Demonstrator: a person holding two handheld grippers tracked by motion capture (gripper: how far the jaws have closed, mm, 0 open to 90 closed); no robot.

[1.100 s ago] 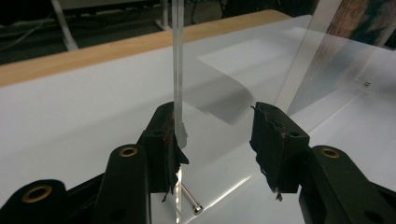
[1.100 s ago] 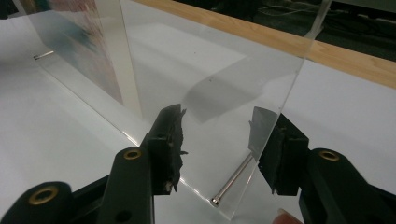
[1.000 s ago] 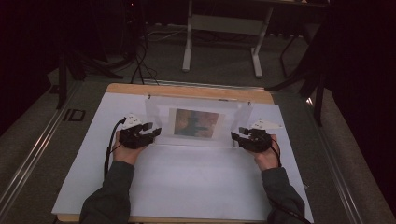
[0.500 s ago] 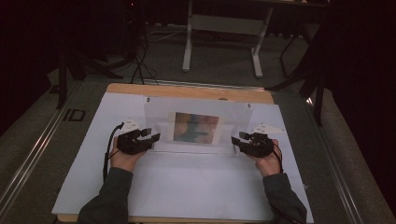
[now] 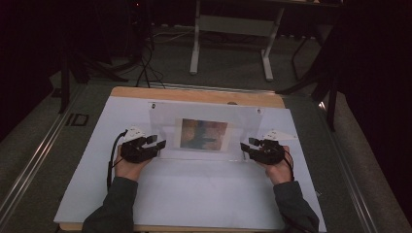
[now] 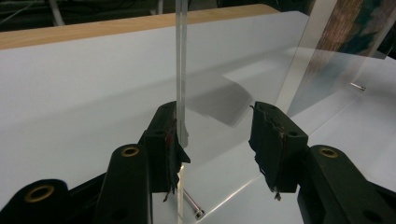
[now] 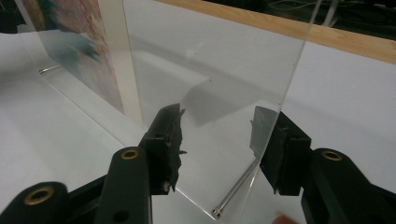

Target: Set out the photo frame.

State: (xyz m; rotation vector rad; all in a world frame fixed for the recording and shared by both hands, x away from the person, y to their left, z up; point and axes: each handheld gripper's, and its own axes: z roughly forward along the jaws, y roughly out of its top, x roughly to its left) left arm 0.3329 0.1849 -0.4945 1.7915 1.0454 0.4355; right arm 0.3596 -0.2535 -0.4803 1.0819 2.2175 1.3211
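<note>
A clear acrylic picture frame [image 5: 203, 132] with a colourful print [image 5: 204, 134] in its middle stands upright on the white counter [image 5: 194, 194], towards the far wooden edge. The left claw [image 5: 156, 144] sits at the frame's left end, jaws apart, with the frame's edge [image 6: 180, 70] between them and touching the left jaw (seen up close in the left gripper view). The right claw [image 5: 248, 144] is at the frame's right end, also spread open, the clear panel [image 7: 224, 79] standing in the gap. A small metal pin [image 7: 233, 191] sticks out at the frame's bottom corner.
</note>
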